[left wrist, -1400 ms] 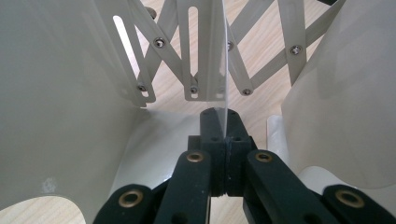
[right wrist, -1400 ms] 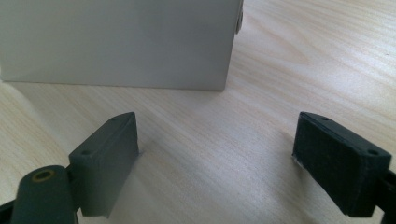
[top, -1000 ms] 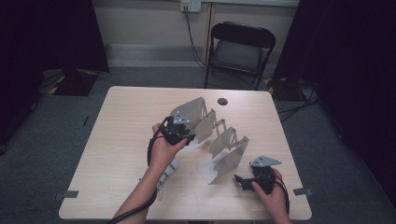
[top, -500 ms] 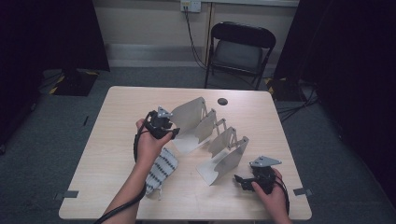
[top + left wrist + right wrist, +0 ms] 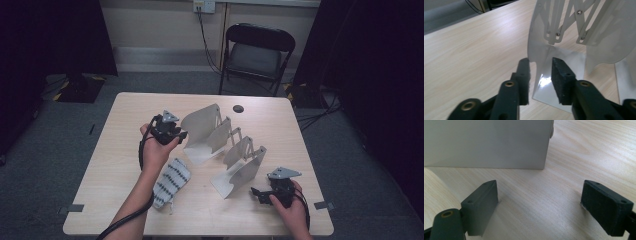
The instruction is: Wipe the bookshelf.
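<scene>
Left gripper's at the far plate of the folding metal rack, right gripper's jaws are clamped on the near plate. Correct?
Not quite. The right gripper holds nothing: its jaws stand wide open over bare table, with the near plate ahead of them and untouched, as the right gripper view shows. The left gripper is indeed at the far plate of the rack.

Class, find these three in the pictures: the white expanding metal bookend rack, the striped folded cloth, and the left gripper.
White expanding metal bookend rack [image 5: 202, 127], high view, on its upright end plate.
Striped black-and-white folded cloth [image 5: 170, 181], high view, on its middle.
Left gripper [image 5: 540, 75], left gripper view, midway between its fingertips.
</scene>
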The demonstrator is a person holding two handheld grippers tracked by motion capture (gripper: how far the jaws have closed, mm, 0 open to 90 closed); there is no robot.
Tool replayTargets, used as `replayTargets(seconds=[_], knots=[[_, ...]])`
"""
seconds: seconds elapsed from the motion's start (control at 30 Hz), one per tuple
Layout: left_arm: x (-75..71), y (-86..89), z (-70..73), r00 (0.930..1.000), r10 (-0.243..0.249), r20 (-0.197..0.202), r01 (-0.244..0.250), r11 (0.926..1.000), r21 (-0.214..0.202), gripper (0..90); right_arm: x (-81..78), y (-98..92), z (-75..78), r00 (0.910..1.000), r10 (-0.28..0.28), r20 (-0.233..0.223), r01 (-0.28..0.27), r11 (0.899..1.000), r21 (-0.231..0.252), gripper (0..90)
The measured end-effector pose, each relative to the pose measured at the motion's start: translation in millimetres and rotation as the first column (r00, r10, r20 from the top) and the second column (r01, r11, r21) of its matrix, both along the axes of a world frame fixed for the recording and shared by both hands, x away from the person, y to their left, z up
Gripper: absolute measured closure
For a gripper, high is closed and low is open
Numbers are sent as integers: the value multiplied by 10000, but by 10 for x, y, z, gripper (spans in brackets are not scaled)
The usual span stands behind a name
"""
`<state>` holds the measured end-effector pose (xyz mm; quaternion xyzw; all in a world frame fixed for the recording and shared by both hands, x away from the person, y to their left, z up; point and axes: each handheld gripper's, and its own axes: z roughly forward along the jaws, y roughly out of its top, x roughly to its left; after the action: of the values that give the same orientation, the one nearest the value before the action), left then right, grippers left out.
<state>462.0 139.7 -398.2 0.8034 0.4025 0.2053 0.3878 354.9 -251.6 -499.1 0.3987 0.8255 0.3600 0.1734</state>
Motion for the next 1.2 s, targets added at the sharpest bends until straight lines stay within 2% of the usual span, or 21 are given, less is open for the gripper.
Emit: replayTargets(seconds=[0.03,0.07,0.1,0.2,0.27,0.47,0.67,0.73,0.77,0.87,0.93,1.0,1.07,1.13,1.2], knots=[[-1,2,9,10000,-40,-24,40,10000,84,738,0,0,0,10000,1,-3,-1,10000,0,136],[-7,-6,10,10000,25,-12,-26,10000,-77,761,0,0,0,10000,2,-3,-2,10000,-1,136],[-17,-9,21,10000,5,-69,-4,10000,72,796,0,0,0,10000,1,-2,-1,10000,-2,136],[-58,-44,46,9996,-96,-248,95,10000,-29,866,0,0,0,10000,3,-1,-3,10000,-2,136],[-82,-66,64,9995,-255,-163,256,9996,86,887,0,0,0,10000,2,-2,-2,10000,-2,136],[-142,-109,60,9986,-481,-241,483,9988,75,900,0,0,0,10000,2,-1,-2,10000,-4,136],[-186,-106,22,9991,-383,-207,380,9991,-175,900,0,0,0,10000,0,-3,0,10000,-3,136],[-198,-84,-17,9983,-495,-319,489,9986,-179,823,-1,0,1,10000,-8,-5,8,10000,-8,136],[-217,-78,-46,9989,-440,-174,439,9990,-56,795,0,0,0,10000,1,1,-1,10000,-6,136],[-298,-33,-144,9976,-583,-383,581,9983,-76,725,-2,1,1,10000,-9,2,9,10000,-13,136],[-373,7,-221,9976,-625,-299,627,9980,28,674,-2,1,1,10000,-8,1,8,10000,-11,137],[-431,50,-273,9975,-611,-361,608,9981,-89,597,-2,1,1,10000,-8,3,8,10000,-12,136],[-493,100,-318,9972,-638,-402,641,9979,80,576,-3,1,1,10000,-12,5,12,10000,-12,137],[-560,138,-370,9965,-626,-553,627,9980,-1,574,-5,3,1,10000,-22,4,22,10000,-6,137],[-626,169,-424,9956,-667,-657,678,9976,158,549,-6,4,0,10000,-30,4,30,10000,-4,136]])
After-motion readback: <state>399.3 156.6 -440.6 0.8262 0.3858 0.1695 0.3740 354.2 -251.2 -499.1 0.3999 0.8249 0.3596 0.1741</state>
